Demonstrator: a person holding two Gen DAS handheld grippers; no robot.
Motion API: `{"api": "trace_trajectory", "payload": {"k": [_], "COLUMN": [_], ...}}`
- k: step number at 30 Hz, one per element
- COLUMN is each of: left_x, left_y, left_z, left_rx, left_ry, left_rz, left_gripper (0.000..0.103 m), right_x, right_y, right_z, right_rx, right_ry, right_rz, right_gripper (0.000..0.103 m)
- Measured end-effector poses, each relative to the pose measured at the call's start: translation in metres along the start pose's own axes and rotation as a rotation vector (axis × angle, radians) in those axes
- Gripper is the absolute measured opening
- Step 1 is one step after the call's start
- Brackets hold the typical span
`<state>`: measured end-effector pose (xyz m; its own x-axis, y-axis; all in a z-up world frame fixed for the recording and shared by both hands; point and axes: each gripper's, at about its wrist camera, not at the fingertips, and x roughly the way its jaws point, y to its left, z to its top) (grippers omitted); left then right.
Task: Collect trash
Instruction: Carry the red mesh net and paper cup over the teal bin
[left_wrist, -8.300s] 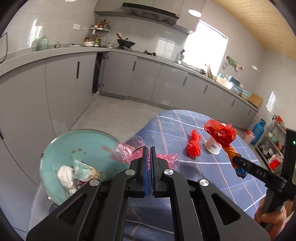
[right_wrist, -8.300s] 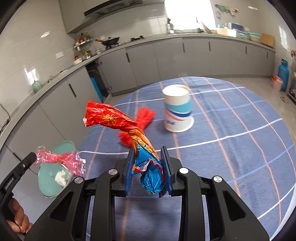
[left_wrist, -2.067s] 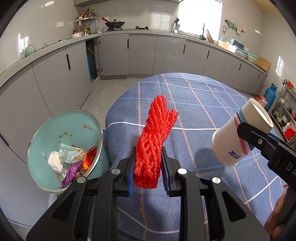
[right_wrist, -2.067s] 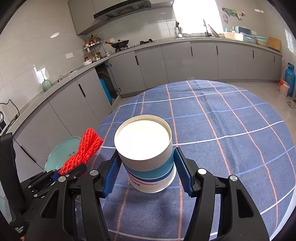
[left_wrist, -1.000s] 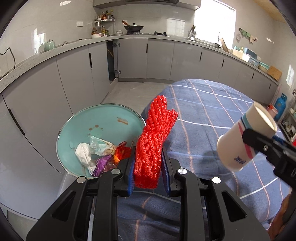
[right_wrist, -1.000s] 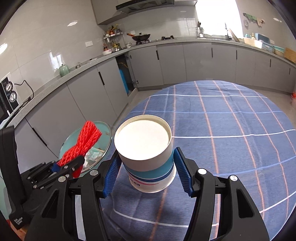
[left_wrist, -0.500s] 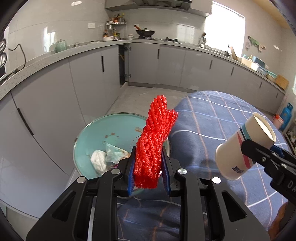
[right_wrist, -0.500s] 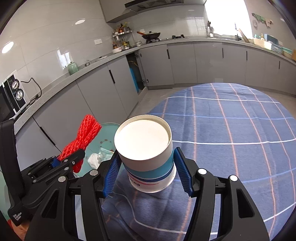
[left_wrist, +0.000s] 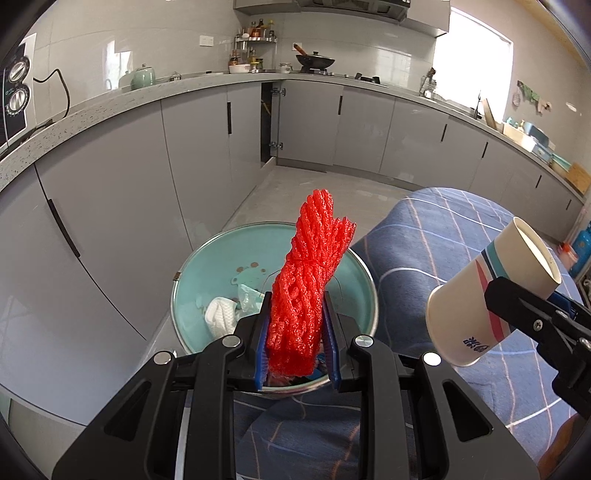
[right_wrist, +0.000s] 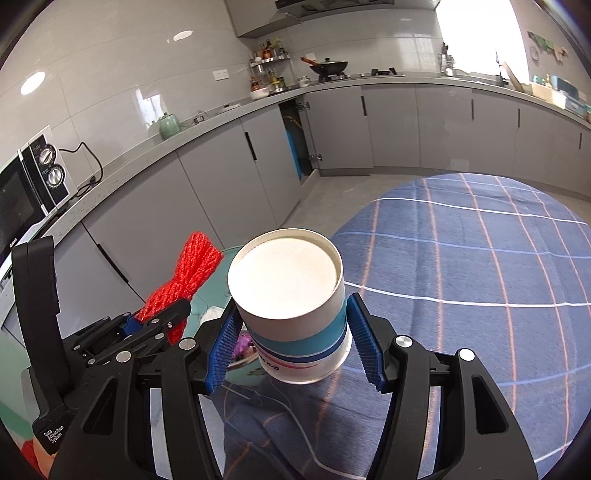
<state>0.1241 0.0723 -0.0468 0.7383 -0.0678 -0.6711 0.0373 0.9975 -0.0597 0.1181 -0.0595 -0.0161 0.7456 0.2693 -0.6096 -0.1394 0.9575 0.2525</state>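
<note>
Two pieces of trash are held up in the air, one in each hand-held gripper. A bright red bundle of foam netting is squeezed between the blue pads of the left hand-held gripper, and it is hung right over the round teal trash bin beside the worktop with the blue checked cloth. A white paper cup with blue and red stripes is gripped around its sides by the right hand-held gripper, above the edge of the worktop and just beside the bin.

Some things could go wrong. The netting is light and springy, so it could be caught on the ridged pads when it is let go, or be bounced off the rim onto the floor. The cup is not over the bin yet, so it could be dropped outside. Its thin wall could also be crushed if it is squeezed too hard.
</note>
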Motion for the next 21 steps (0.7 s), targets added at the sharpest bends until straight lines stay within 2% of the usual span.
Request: {"api": "trace_trajectory", "payload": {"k": [9,21], "left_x": [-0.002,0.009], "left_y": [0.029,0.047], "left_z": [0.01,0.017], "left_rx": [-0.058,-0.082], "left_ry": [-0.019,-0.012], "left_rz": [0.04,0.045], "left_gripper": [0.024,0.025], "right_x": [0.019,0.048], "right_y": [0.021,0.048], "right_z": [0.01,0.02], "right_rx": [-0.023,-0.051], "right_ry": [0.016,0.038], "right_rz": [0.026,0.041], "right_gripper": [0.058,0.058]}}
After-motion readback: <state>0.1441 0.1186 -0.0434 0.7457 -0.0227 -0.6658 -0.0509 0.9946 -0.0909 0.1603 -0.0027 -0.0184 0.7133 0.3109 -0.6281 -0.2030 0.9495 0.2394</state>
